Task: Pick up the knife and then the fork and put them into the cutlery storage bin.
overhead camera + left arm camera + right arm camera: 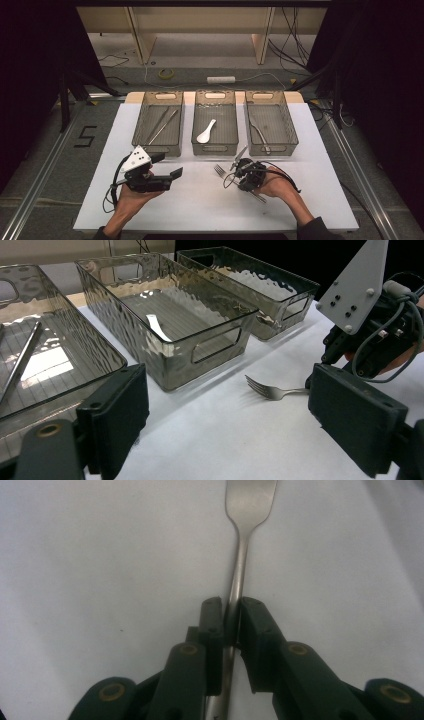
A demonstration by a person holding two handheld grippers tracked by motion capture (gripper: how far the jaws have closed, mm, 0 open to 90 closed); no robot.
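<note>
A metal fork [220, 171] lies on the white table top [200, 205], in front of the middle bin. My right gripper [237, 177] points down at it. In the right gripper view the fork's handle [239, 565] runs between the two jaws, and my right gripper [231, 616] is shut on it, with the pads against both sides of the handle. The fork still rests on the table. My left gripper [167, 166] hovers at the left, open and with nothing in it. In the left gripper view, my left gripper [235, 440] looks across at the fork [272, 390].
Three smoky clear bins stand in a row at the back. The left bin [141, 117] holds long metal sticks [162, 125], the middle bin [215, 148] a white spoon [206, 132], the right bin [287, 120] a metal utensil [260, 132].
</note>
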